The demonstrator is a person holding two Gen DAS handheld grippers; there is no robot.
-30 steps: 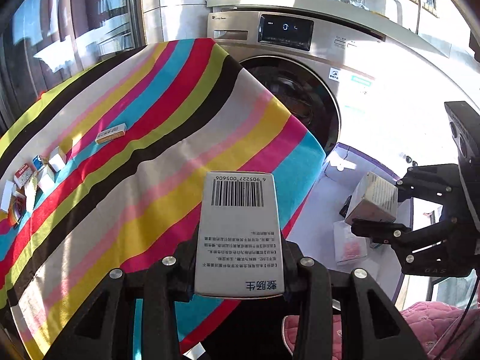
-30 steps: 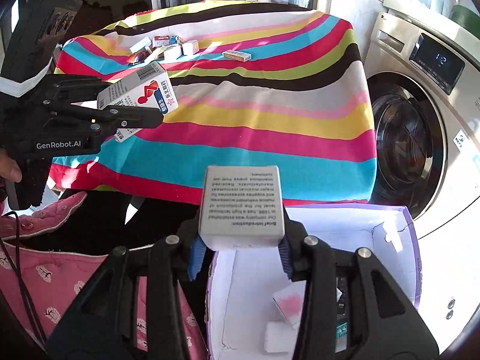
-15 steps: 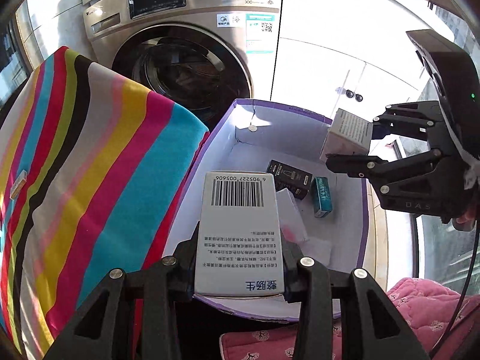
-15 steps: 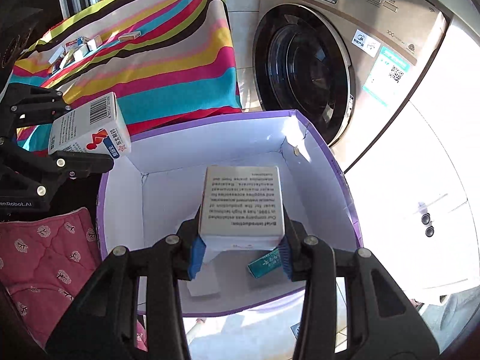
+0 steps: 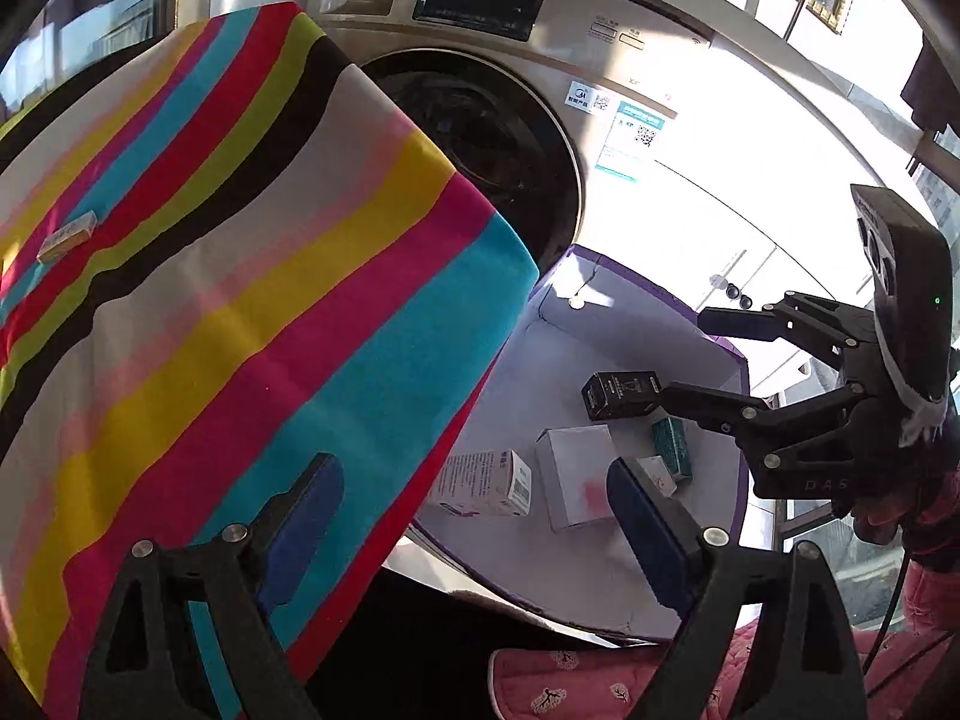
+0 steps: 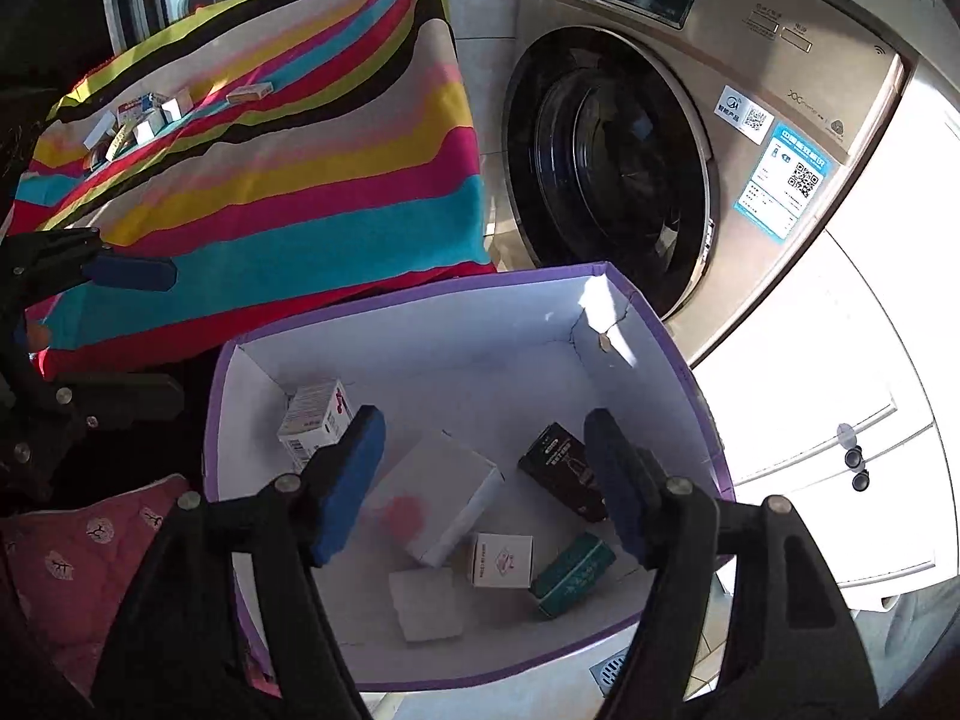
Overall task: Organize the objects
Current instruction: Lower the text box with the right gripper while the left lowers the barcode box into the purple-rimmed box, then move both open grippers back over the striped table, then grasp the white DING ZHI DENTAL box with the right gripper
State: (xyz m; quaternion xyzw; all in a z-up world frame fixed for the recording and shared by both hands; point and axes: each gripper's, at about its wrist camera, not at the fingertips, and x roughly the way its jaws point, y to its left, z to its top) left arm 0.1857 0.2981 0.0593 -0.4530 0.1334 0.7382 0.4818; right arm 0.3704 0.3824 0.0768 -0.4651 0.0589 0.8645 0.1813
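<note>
The washing machine (image 6: 660,180) stood behind the striped surface (image 6: 270,168) & the purple-rimmed box (image 6: 420,300) w/ small cartons (image 6: 444,492) inside. Left gripper (image 5: 474,516) & right gripper (image 6: 486,468) had just been opening; both were released, nothing between the jaws. More cartons (image 6: 150,114) lay on the surface.

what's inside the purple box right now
Six small cartons lie loose in the purple box: a barcode carton, a big white one, a black one, a teal one and two small white ones. The near corners are hidden by the right tool.
</note>
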